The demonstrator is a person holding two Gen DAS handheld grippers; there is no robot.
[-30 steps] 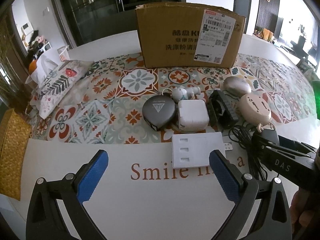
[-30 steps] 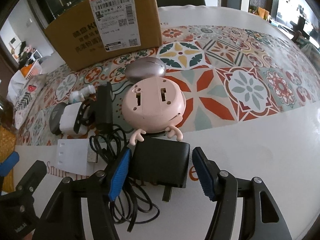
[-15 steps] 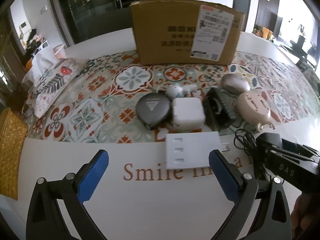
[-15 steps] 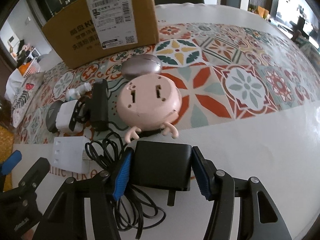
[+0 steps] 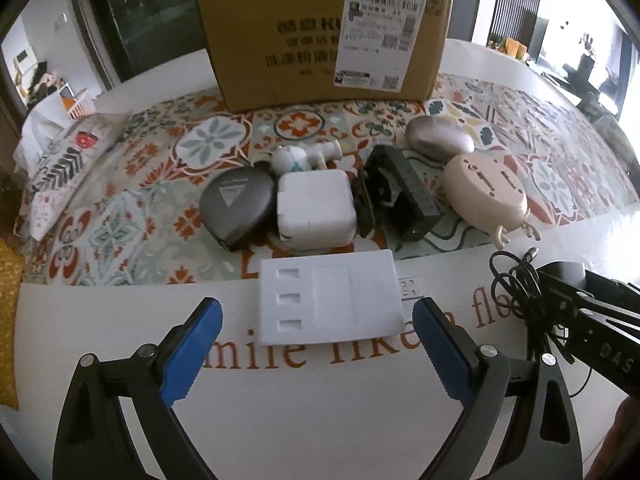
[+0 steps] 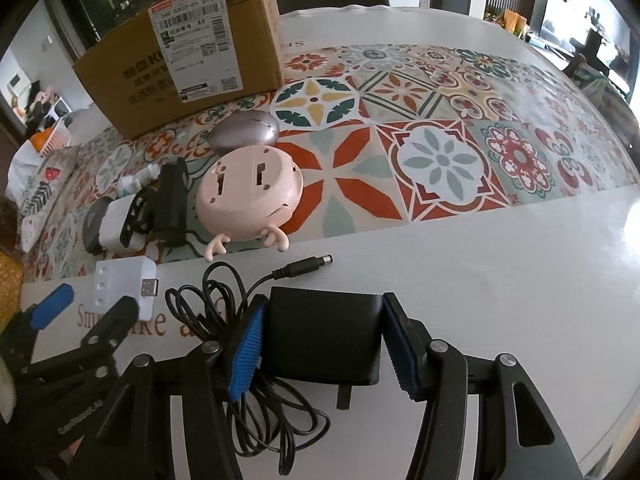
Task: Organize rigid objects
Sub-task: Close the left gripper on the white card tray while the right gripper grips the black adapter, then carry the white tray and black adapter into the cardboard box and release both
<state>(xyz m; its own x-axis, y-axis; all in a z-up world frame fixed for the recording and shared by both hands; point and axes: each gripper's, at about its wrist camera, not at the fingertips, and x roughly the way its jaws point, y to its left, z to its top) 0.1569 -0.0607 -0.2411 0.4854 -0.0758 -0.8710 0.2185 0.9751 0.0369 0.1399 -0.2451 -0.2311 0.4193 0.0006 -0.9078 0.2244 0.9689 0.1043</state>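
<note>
A flat white USB hub (image 5: 330, 296) lies on the white table cover. My left gripper (image 5: 316, 312) hangs over it with its jaws closing. The hub's near half sits between the blue pads (image 5: 188, 352), which stand clear of its sides. My right gripper (image 6: 325, 304) is shut on a black power adapter (image 6: 324, 336), pads against both of its sides. The adapter's black cable (image 6: 224, 300) is bunched to the left and its plug (image 6: 308, 264) points right. The right gripper's frame (image 5: 580, 320) also shows at the edge of the left wrist view.
Behind the hub lie a dark grey round case (image 5: 236, 208), a white charger (image 5: 316, 210), a small white figure (image 5: 300, 158), a black device (image 5: 400, 196), a silver mouse (image 5: 438, 142) and a pink round gadget (image 5: 484, 192). A cardboard box (image 5: 280, 40) stands at the back.
My left gripper moved forward and down, bringing the white hub between its fingertips. My right gripper's jaws closed onto the black adapter and drew it away from the pink gadget.
</note>
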